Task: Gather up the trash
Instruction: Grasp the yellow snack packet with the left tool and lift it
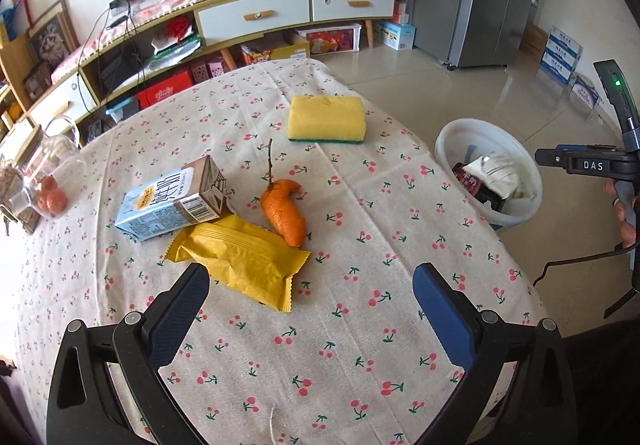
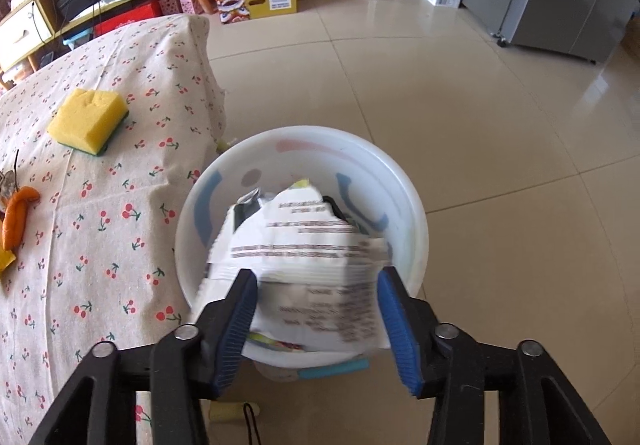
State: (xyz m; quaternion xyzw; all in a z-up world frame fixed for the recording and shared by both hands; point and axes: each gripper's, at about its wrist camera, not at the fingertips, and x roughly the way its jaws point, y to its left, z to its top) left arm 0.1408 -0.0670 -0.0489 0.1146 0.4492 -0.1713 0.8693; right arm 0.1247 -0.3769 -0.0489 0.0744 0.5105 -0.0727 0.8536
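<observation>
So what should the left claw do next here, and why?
Probably ease the open left claw forward and down onto the crinkled yellow snack wrapper. It is the nearest piece of trash, lying flat on the cherry-print tablecloth just ahead of the fingers, while the right claw is over the white plastic bin with the blurred white printed wrapper.

On the bench (image 1: 360, 325), the carton (image 1: 172, 199) lies left of the peel (image 1: 284, 209), wrapper (image 1: 244, 261) before it, sponge (image 1: 326, 119) behind it, bucket (image 1: 448, 141) on the floor right of it.

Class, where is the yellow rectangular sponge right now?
The yellow rectangular sponge lies on the cherry-print tablecloth near the far edge, beyond the orange peel.
</observation>
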